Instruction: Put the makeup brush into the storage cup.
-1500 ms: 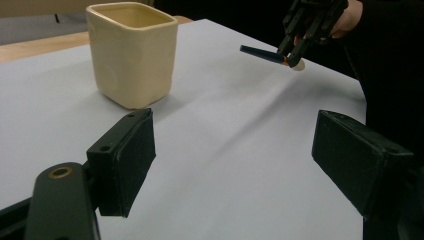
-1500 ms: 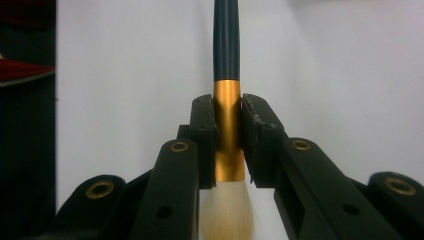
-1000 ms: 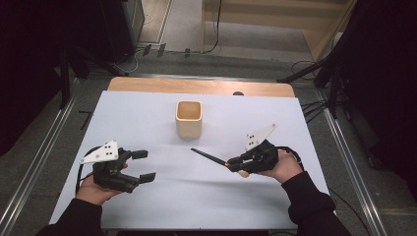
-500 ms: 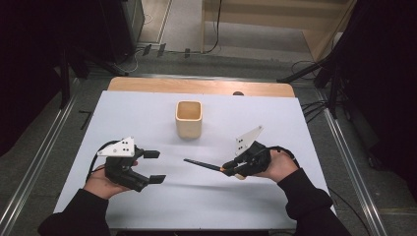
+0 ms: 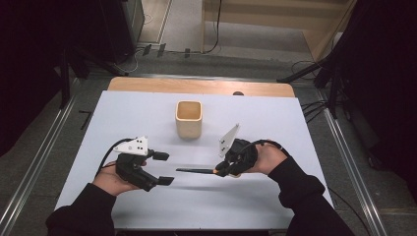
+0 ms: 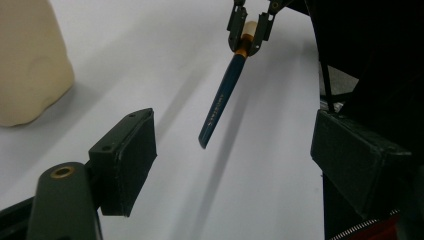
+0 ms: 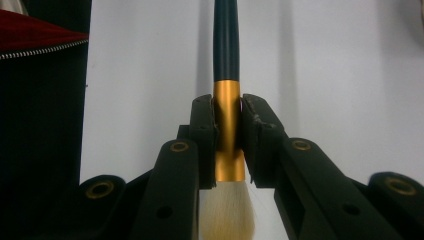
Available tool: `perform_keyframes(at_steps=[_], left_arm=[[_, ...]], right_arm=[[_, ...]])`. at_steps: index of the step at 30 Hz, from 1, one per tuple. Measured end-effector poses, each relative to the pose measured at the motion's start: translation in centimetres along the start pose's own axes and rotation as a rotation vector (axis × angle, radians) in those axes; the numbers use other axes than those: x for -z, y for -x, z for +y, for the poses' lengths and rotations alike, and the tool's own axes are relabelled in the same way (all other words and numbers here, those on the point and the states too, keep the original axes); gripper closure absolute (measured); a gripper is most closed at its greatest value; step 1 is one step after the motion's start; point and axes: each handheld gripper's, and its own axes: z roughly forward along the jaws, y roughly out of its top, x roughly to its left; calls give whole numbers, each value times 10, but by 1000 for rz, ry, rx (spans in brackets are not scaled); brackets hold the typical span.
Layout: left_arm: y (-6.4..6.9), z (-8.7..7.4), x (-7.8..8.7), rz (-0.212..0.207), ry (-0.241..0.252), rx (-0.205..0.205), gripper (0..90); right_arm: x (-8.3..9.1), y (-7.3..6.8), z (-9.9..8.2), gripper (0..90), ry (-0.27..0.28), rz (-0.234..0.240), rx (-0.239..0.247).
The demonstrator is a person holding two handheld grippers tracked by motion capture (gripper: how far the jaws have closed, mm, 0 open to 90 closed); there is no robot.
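Brush point(image 7: 227, 75) sits clamped by its gold ferrule in the right claw point(image 7: 229, 135), while the left claw point(image 5: 163, 168) gapes wide, empty.

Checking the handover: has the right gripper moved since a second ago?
Yes. The right gripper, shut on the makeup brush, moved nearer the person, away from the beige cup.

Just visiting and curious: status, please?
Right gripper shut on dark-handled brush with gold ferrule. Left gripper open, empty. Beige square cup beyond; path clear.
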Motion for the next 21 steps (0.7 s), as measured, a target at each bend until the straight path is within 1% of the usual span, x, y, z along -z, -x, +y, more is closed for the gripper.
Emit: perform_keyframes(at_steps=[2,3,4,5,6,8,9,10,11,12,13,14,16,17,18,20,21], left_arm=[[0,0,-1,-1,-8,-2,196],[0,1,-4,-6,-22,-5,196],[0,1,-4,-6,-22,-5,196],[-1,2,-7,-16,-31,-10,193],[-1,2,-8,-24,-37,-15,189],[0,3,-9,-22,-40,-16,185],[0,4,-12,-24,-51,-14,185],[0,5,-14,-29,-54,-7,187],[1,6,-15,-36,-60,-12,191],[1,7,-17,-35,-65,-18,192],[2,8,-19,-31,-77,-24,195],[2,9,-20,-30,-92,-32,199],[1,10,-23,-38,-102,-35,207],[1,11,-25,-38,-107,-39,213],[1,11,-26,-41,-109,-37,215],[1,12,-27,-42,-111,-39,228],[0,12,-29,-39,-120,-41,228]], right_arm=[[-1,0,2,778,-10,1,7],[-2,0,7,778,-18,6,21],[-2,0,7,778,-18,6,21],[-3,0,11,778,-31,15,26],[-3,0,13,778,-32,9,40],[-3,0,15,778,-34,11,38],[-3,-1,18,778,-31,7,56],[-4,-1,19,778,-32,13,64],[-4,-2,21,778,-40,14,63],[-4,-2,23,778,-47,18,81],[-5,-3,24,778,-41,16,90],[-6,-3,26,778,-47,22,87],[-6,-3,29,778,-48,23,93],[-6,-3,31,778,-50,32,96],[-6,-3,32,778,-50,22,100],[-7,-3,34,778,-54,34,102],[-7,-3,34,778,-54,34,102]])
